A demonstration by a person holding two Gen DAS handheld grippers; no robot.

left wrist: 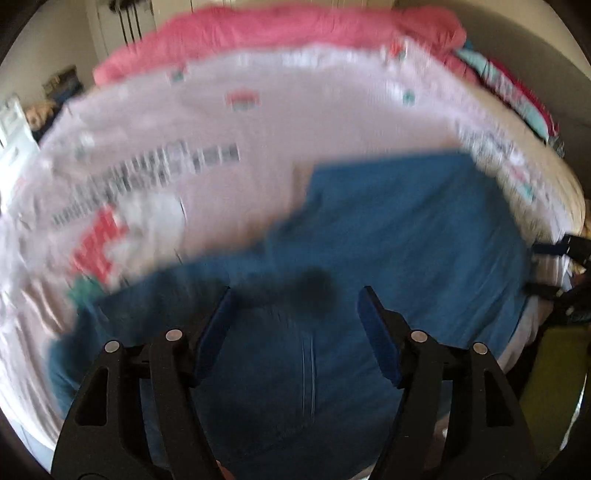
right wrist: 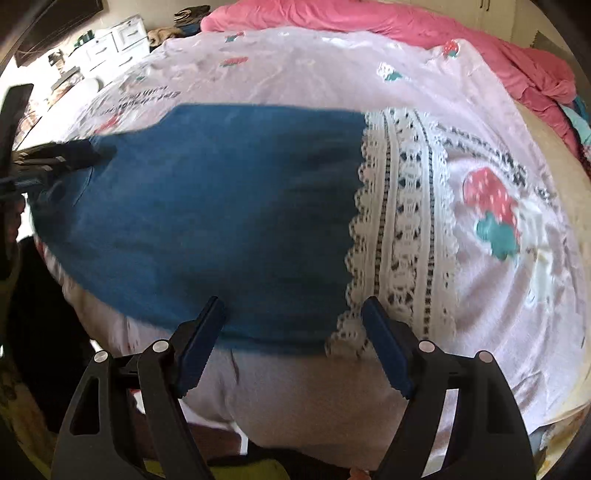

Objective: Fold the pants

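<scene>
Pants: our blue cotton pants [right wrist: 207, 206] lie crosswise | left gripper [left wrist: 295, 314] over them, agape | right gripper [right wrist: 295, 325] at their near edge, agape

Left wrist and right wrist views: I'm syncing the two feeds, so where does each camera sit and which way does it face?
Left wrist view: sits behind the left tongs, open, facing down over the blue pants on the pink bedsheet.
Right wrist view: sits behind the right tongs, open, at the bed's near edge, facing across the pants.
Shared: pants, bedsheet, pink blanket; each shows the other tongs at its edge.
</scene>
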